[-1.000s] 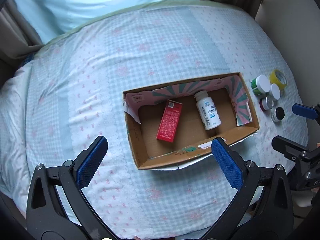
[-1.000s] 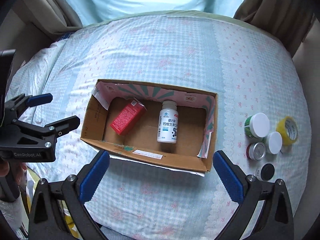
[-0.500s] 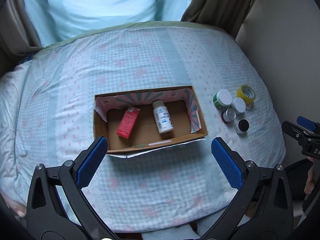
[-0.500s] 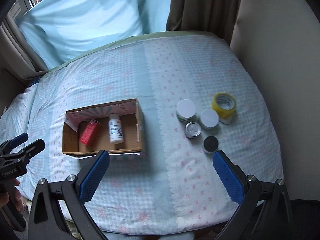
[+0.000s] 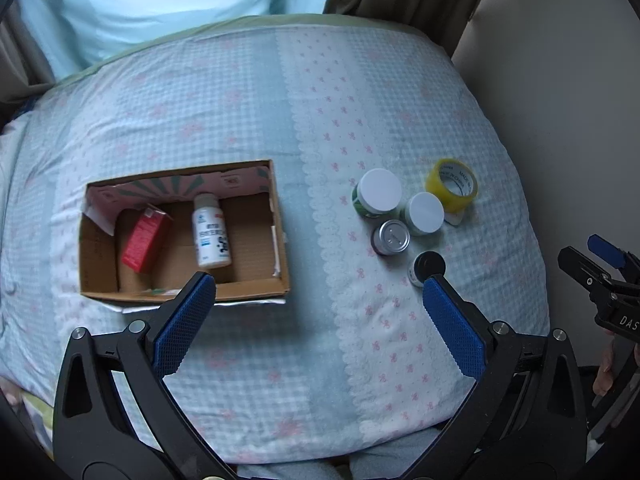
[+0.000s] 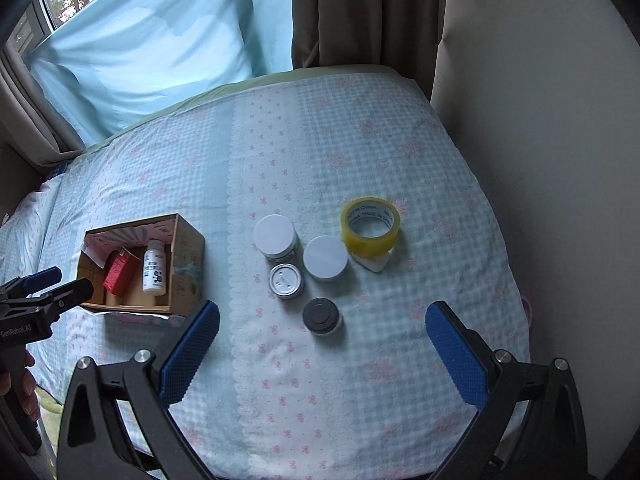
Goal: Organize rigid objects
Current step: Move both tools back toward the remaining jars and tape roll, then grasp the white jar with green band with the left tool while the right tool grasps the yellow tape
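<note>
Now both views have pulled back from the box (image 5: 180,236), and each empty hand-held gripper (image 6: 322,330) stands wide open, the right framing the jars (image 6: 320,316) at centre, likely next.

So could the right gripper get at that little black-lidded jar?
Probably yes: the right gripper is open, the black-lidded jar stands apart from the other jars, nearest it, with nothing between.

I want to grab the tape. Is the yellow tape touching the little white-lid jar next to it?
Cannot tell. In both wrist views the yellow tape and the white-lid jar overlap, showing neither contact nor gap.
</note>
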Demonstrator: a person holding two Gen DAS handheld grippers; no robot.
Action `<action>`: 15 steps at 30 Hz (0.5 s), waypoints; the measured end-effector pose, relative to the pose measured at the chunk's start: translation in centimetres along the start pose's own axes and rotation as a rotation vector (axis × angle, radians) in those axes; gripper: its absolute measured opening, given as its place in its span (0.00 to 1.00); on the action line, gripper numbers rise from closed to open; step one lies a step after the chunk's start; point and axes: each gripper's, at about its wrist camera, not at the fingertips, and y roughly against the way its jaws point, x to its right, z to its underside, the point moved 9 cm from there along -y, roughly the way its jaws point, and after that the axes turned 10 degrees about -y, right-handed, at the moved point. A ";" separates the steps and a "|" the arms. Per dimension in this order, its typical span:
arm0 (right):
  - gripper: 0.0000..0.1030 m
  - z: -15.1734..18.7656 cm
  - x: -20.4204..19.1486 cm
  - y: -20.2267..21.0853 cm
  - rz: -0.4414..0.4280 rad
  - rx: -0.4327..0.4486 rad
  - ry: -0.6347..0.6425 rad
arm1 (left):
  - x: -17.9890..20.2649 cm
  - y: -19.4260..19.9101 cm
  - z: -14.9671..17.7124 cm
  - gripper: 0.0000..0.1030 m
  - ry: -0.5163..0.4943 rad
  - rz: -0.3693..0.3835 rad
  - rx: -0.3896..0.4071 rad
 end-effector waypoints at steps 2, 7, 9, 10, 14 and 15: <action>1.00 -0.4 1.5 -1.5 0.001 -0.017 -0.003 | 1.8 -1.9 -0.7 1.00 -0.016 0.000 -0.034; 1.00 -1.6 4.6 -5.1 0.004 -0.063 -0.047 | 5.2 -6.2 -2.5 1.00 -0.066 -0.001 -0.100; 1.00 -2.2 5.5 -6.7 0.006 -0.071 -0.068 | 6.3 -8.1 -3.3 1.00 -0.096 0.004 -0.120; 1.00 -2.5 5.9 -7.4 0.009 -0.070 -0.077 | 6.9 -9.2 -3.8 1.00 -0.111 0.005 -0.125; 1.00 -3.5 6.7 -11.1 0.024 -0.081 -0.093 | 7.7 -13.9 -4.9 1.00 -0.149 -0.017 -0.154; 1.00 -3.7 6.7 -12.1 0.026 -0.086 -0.091 | 7.7 -15.0 -5.1 1.00 -0.149 -0.022 -0.165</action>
